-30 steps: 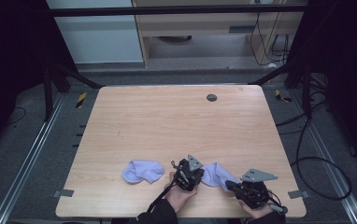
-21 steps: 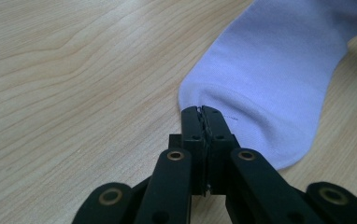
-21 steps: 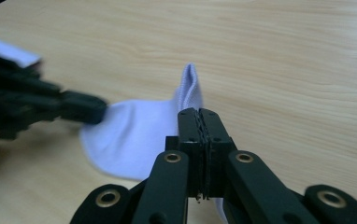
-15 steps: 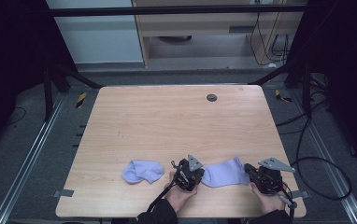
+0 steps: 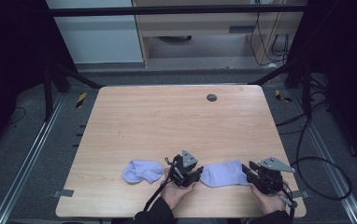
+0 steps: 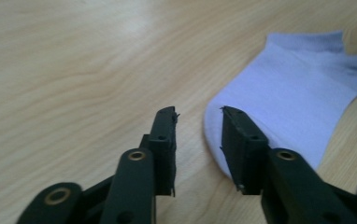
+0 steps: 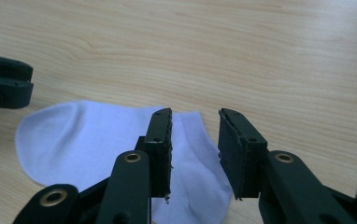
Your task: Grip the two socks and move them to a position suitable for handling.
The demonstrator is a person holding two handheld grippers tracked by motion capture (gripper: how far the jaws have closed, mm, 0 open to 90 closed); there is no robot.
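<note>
Your wooden counter [image 5: 176, 126] carries a flattened sock [image 5: 224, 173] at lower centre between your left claw [image 5: 196, 173] and right claw [image 5: 247, 171]; both have just spread, empty. Another sock [image 5: 142, 171] lies bunched left.

A lab: bare wooden table [image 5: 167, 121] inside a black metal frame [image 5: 176, 9], loose cables [image 5: 307, 140] on grey floor.

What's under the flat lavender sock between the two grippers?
The flat lavender fabric sock lies directly on the light wooden table. Bare wood surrounds it; whatever the fabric covers is hidden.
</note>
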